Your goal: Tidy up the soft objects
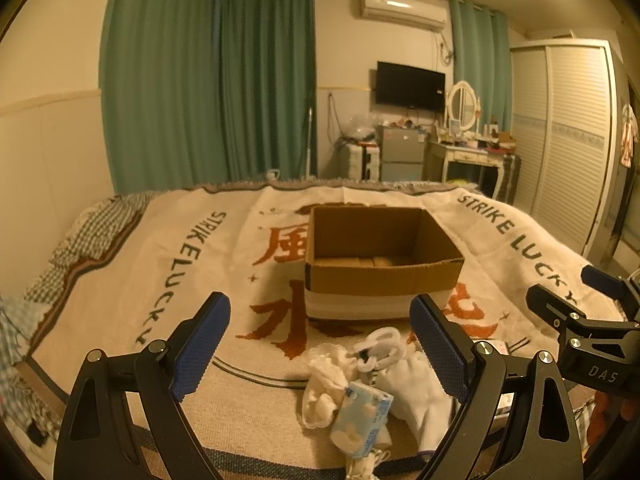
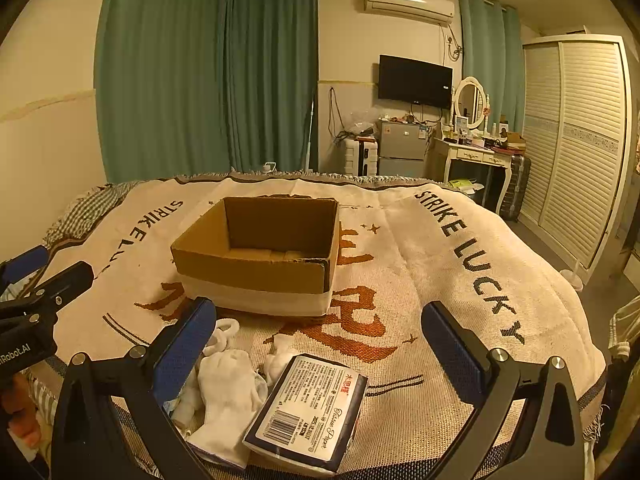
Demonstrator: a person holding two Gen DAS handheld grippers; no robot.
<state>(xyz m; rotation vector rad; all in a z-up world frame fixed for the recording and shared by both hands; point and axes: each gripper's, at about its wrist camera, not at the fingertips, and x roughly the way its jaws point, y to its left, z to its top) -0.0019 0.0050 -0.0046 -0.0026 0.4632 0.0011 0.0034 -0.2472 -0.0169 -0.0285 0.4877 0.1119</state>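
Observation:
An open, empty cardboard box [image 1: 380,276] [image 2: 256,276] stands on the bed blanket [image 1: 160,320]. In front of it lies a pile of soft things: white socks [image 1: 324,384], a white glove [image 1: 416,392] [image 2: 228,392], a small blue tissue pack [image 1: 360,416], a white strap loop [image 1: 380,348]. A dark tissue paper pack [image 2: 308,408] lies to the right of the glove. My left gripper [image 1: 320,344] is open above the pile. My right gripper [image 2: 320,352] is open above the dark pack. Both are empty.
The blanket covers a bed that drops off at the right and near edges. Beyond the foot are green curtains [image 1: 208,88], a small fridge [image 2: 402,148], a dressing table [image 2: 476,156] and a wardrobe [image 2: 576,140]. The right gripper's body [image 1: 592,328] sits close on the left one's right side.

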